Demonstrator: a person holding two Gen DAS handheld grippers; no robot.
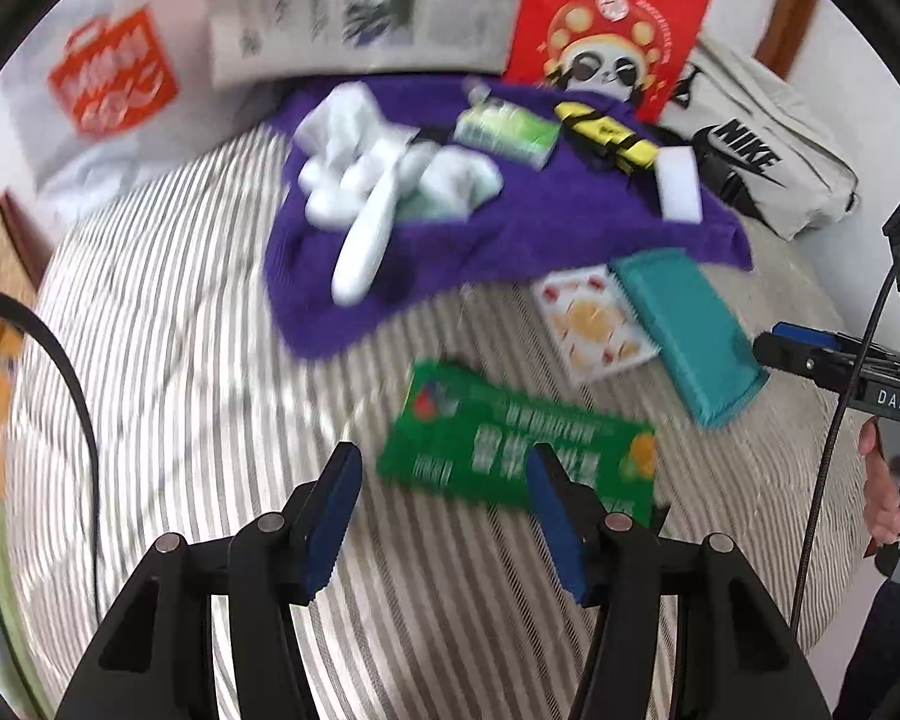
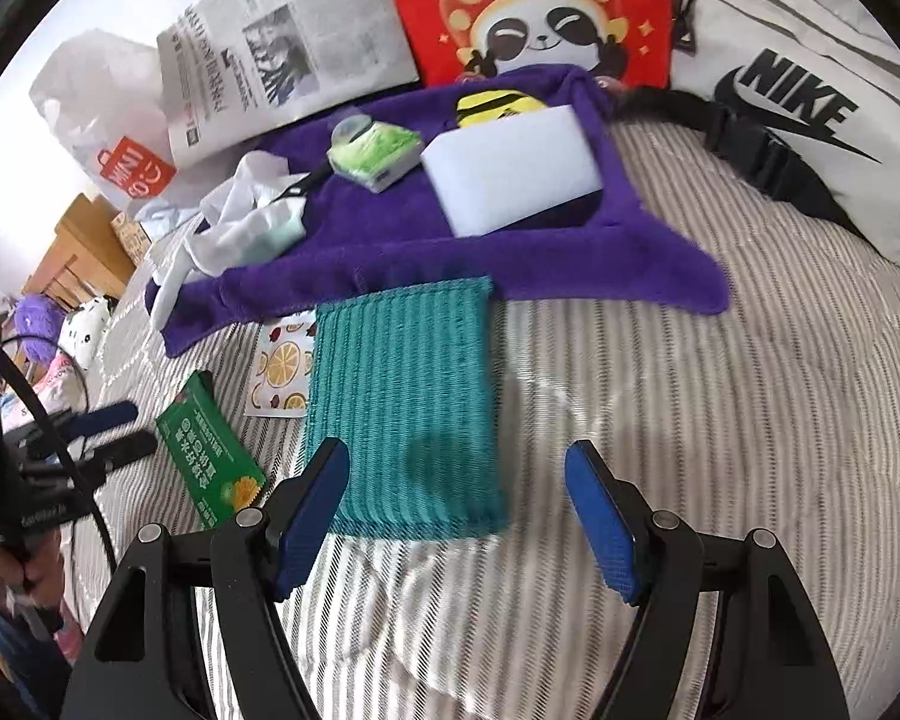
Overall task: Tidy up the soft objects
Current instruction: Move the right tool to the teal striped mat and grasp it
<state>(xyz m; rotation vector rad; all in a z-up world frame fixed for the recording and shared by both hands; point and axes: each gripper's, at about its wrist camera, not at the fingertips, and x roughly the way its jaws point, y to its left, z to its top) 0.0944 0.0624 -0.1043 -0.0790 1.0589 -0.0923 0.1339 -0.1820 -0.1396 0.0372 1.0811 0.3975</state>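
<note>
A purple towel (image 1: 510,240) (image 2: 438,258) lies on the striped bed, bearing a white sponge block (image 2: 510,171) (image 1: 678,183), white socks (image 1: 354,174) (image 2: 240,222), a green tissue pack (image 1: 507,132) (image 2: 375,150) and a yellow-black item (image 1: 606,135) (image 2: 498,102). A teal ribbed cloth (image 2: 405,414) (image 1: 684,330) lies in front of the towel. A green packet (image 1: 510,450) (image 2: 210,450) lies beside it. My left gripper (image 1: 444,516) is open over the near edge of the green packet. My right gripper (image 2: 456,516) is open, its left finger beside the teal cloth's near edge; it also shows in the left wrist view (image 1: 774,351).
A fruit-print card (image 2: 282,369) (image 1: 594,324) lies partly under the teal cloth. A newspaper (image 2: 282,54), a red panda bag (image 2: 540,6) and a white Nike bag (image 2: 810,114) stand behind the towel. A white plastic bag (image 2: 108,120) lies at the back left.
</note>
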